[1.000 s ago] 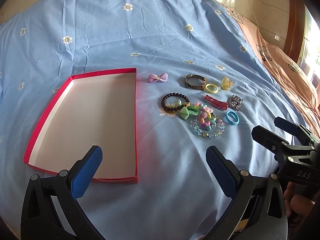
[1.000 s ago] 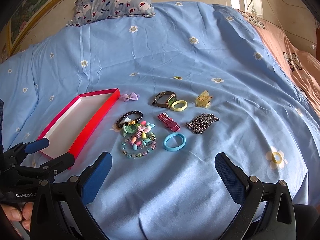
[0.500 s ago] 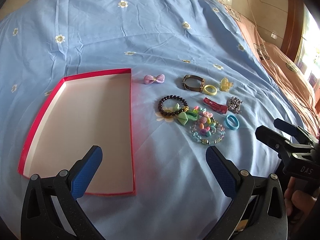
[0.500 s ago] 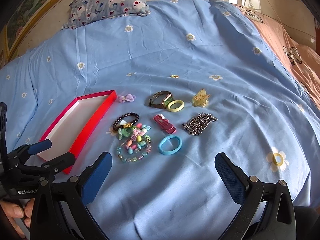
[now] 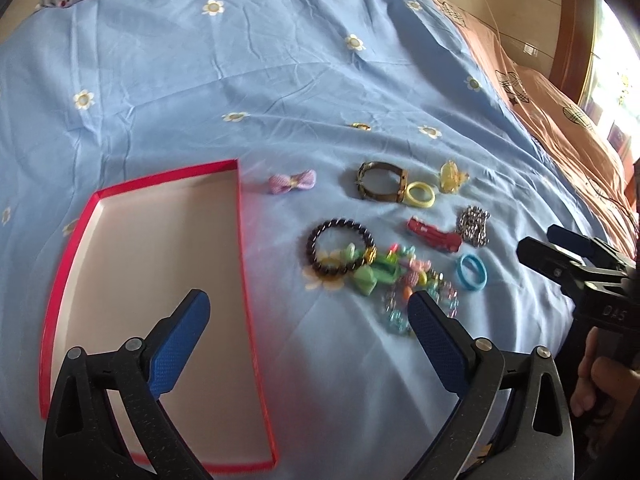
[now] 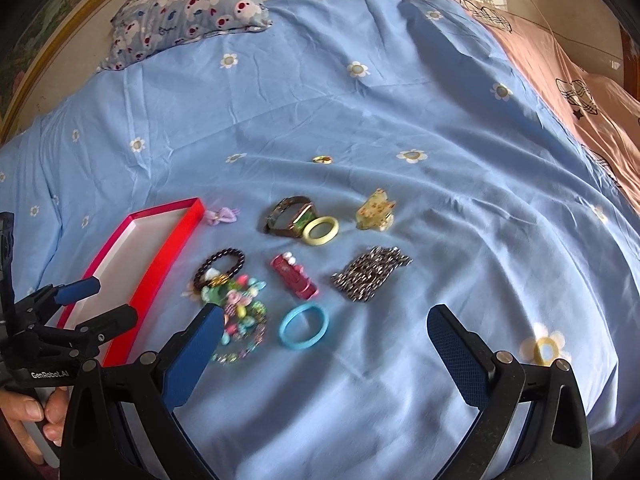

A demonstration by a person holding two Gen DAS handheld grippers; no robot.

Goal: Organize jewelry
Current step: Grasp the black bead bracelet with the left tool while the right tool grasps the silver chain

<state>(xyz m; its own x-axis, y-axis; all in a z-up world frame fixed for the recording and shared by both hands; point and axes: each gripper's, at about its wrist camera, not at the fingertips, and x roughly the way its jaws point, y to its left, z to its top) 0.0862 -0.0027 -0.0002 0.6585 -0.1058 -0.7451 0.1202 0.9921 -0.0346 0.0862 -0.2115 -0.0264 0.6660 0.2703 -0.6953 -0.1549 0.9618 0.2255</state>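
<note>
Both hand-held grippers had pushed forward over the past second across a blue flowered bedsheet (image 6: 400, 120), so the scattered jewelry sat lower and closer in each view. The left gripper (image 5: 308, 312) hovered with its blue pads spread wide and empty, one pad over the red tray (image 5: 244, 280), the other over the near edge of a multicoloured bead bracelet (image 6: 244, 320). The right gripper (image 6: 324, 324) was likewise spread and held nothing, its fingers bracketing a blue ring (image 6: 304, 326).

The jewelry remained on the sheet just right of the tray, none of it inside: a purple bow (image 5: 292, 181) by the tray's far corner, a dark bead bracelet (image 5: 340, 248) touching a green bow clip (image 5: 370, 276), a brown watch (image 5: 380, 182) touching a yellow ring (image 5: 420, 195), a yellow hair claw (image 6: 376, 210), a red clip (image 6: 294, 276) and a silver chain (image 6: 370, 274). A small gold ring (image 6: 322, 159) lay apart, farther up the bed.

The tray's white floor lay bare, its right wall near the dark bracelet. Open sheet stretched beyond the pieces toward a patterned pillow (image 6: 188, 8), and to the right toward a salmon blanket (image 6: 580, 92)
</note>
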